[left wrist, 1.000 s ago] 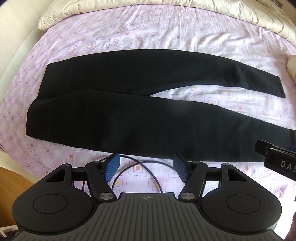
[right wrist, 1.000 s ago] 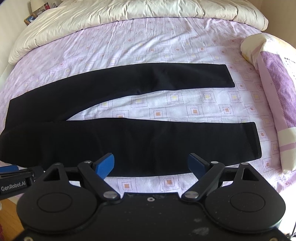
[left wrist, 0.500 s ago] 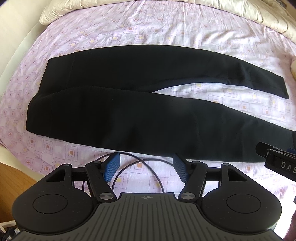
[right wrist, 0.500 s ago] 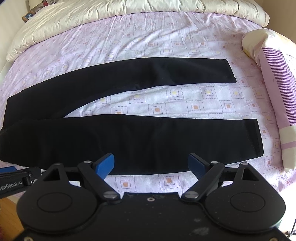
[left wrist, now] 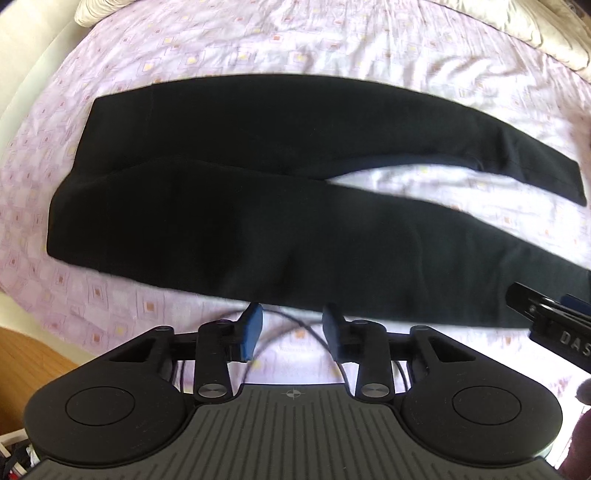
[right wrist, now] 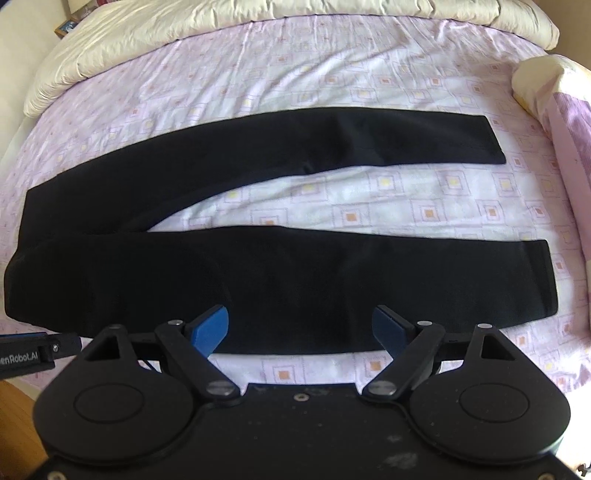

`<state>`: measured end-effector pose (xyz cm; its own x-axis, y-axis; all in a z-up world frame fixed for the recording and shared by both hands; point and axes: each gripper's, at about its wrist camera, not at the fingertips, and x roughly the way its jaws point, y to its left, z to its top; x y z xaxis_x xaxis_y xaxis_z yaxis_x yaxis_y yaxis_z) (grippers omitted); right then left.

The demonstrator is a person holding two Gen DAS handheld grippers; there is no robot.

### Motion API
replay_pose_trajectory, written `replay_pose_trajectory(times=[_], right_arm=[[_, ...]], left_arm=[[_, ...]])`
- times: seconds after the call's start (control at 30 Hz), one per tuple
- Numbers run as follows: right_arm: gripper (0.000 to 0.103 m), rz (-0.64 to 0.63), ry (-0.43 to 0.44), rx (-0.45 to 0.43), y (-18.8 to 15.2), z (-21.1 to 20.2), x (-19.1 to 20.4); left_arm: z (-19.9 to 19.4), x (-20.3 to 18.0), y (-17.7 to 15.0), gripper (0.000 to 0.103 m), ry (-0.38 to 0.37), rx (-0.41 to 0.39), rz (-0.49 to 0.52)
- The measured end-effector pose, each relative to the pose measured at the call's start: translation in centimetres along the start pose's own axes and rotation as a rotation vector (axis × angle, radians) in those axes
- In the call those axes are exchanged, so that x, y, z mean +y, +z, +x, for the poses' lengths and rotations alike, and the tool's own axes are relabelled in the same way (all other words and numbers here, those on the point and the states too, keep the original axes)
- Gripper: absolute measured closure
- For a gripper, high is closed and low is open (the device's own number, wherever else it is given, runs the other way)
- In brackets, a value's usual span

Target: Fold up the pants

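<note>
Below, black pants (right wrist: 258, 273) lie flat and unfolded on the bed (right wrist: 332, 81), on a lilac sheet printed with small squares. Waist end lies to the left, both legs run to the right and spread apart, with bare sheet showing between them. A cream duvet (right wrist: 221, 33) is bunched along the far edge of the bed, and a pillow (right wrist: 554, 96) lies at the right edge.

Left gripper (left wrist: 291, 325): points down at the near edge of the pants close to the waist end. Its jaws have just been closing to a narrow gap; no cloth is between them, and the blue pads (left wrist: 252, 328) stand over the sheet just short of the fabric edge. A thin black cable (left wrist: 295, 325) loops beneath.

Right gripper (right wrist: 301, 326): its jaws stand wide over the near edge of the nearer leg, gripping nothing.
</note>
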<state>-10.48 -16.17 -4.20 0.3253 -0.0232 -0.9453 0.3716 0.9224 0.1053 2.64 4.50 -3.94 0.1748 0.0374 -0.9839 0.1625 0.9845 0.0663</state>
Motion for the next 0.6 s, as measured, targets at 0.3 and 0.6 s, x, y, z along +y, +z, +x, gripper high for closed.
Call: replay_pose_trajectory(times=[0.3,0.6], right_arm=[[0.016,-0.149,0.013,-0.119,6.4,1.7,1.9],[0.022,-0.394,0.085,-0.103,17.4,8.4,4.0]], left_arm=[[2.1,2.6,6.6,0.072,0.036,-0.071,0.017],[5.5,5.1,13.5,0.078,-0.030,-0.061,-0.042]])
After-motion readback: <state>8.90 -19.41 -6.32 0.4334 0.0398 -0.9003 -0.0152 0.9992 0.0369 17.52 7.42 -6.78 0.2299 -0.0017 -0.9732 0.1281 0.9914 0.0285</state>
